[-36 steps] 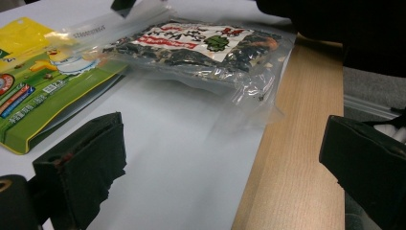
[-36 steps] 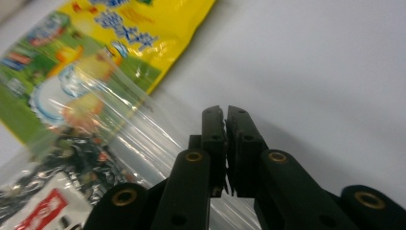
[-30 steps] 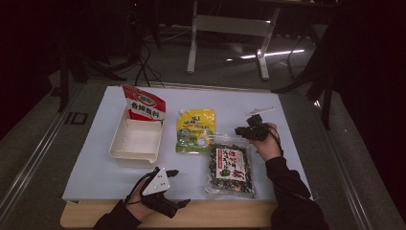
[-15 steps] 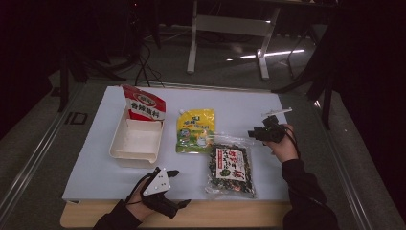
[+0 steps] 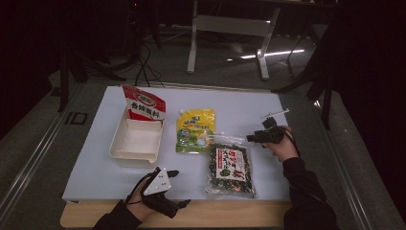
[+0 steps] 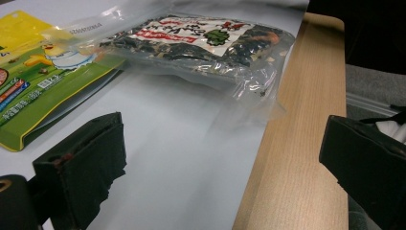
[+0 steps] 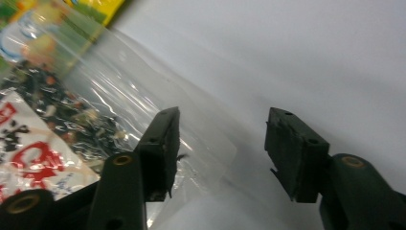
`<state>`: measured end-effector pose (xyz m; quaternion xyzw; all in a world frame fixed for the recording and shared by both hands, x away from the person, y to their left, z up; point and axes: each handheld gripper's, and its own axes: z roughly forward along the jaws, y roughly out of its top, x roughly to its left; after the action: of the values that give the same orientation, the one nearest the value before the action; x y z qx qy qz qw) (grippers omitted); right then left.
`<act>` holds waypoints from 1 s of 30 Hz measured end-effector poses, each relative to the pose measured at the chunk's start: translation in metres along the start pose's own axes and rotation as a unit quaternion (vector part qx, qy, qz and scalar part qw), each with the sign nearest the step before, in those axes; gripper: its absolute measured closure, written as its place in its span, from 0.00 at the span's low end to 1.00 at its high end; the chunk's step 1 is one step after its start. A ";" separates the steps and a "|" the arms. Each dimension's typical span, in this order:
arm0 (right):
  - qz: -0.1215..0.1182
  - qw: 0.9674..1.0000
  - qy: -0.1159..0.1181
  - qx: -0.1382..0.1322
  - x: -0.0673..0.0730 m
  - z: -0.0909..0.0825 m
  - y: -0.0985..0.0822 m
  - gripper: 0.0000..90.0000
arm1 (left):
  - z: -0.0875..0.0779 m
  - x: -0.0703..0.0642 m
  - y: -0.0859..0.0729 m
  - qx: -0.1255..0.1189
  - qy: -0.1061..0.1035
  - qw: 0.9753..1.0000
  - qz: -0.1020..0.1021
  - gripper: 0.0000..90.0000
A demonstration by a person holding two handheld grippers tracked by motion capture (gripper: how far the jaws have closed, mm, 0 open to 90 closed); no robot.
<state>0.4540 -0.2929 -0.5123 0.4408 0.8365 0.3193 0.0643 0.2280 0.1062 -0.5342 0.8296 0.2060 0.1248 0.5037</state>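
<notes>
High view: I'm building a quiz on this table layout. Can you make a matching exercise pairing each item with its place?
Things:
1. red packet
2. yellow pouch
3. dark clear bag
4. white tray

Places:
A. centre of the mat
B. leaning on the tray's far end
C. left of the yellow pouch
D. nearest the right gripper

Pairs: 1-B, 2-A, 3-D, 4-C

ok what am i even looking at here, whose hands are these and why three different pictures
A person sits at a white table with a hand-held two-jaw gripper in each hand. One camera looks down from above; the other two ride on the grippers.

On the table: a white tray, a red packet leaning at its far end, a yellow pouch and a clear bag of dark dried food.

The left gripper rests open at the near edge. The right gripper has just been opening beside the clear bag's corner and holds nothing.
</notes>
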 end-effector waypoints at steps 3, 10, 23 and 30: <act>-0.001 1.000 0.016 0.010 -0.001 0.005 -0.001 0.52 | 0.000 0.000 0.000 0.000 0.000 1.000 0.000 0.03; -0.034 0.999 0.020 0.030 0.007 0.006 -0.002 0.78 | 0.000 0.000 0.000 -0.001 -0.001 1.000 0.000 0.03; -0.094 0.995 -0.016 0.022 0.028 -0.016 0.005 1.00 | -0.001 -0.001 0.003 -0.012 -0.005 1.000 0.003 0.04; -0.112 0.993 -0.020 0.000 0.039 -0.032 0.010 1.00 | -0.003 0.001 0.005 -0.018 -0.007 1.000 -0.004 0.04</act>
<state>0.4251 -0.2742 -0.4740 0.3502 0.8792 0.3015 0.1162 0.2286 0.1066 -0.5284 0.8202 0.2036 0.1209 0.5207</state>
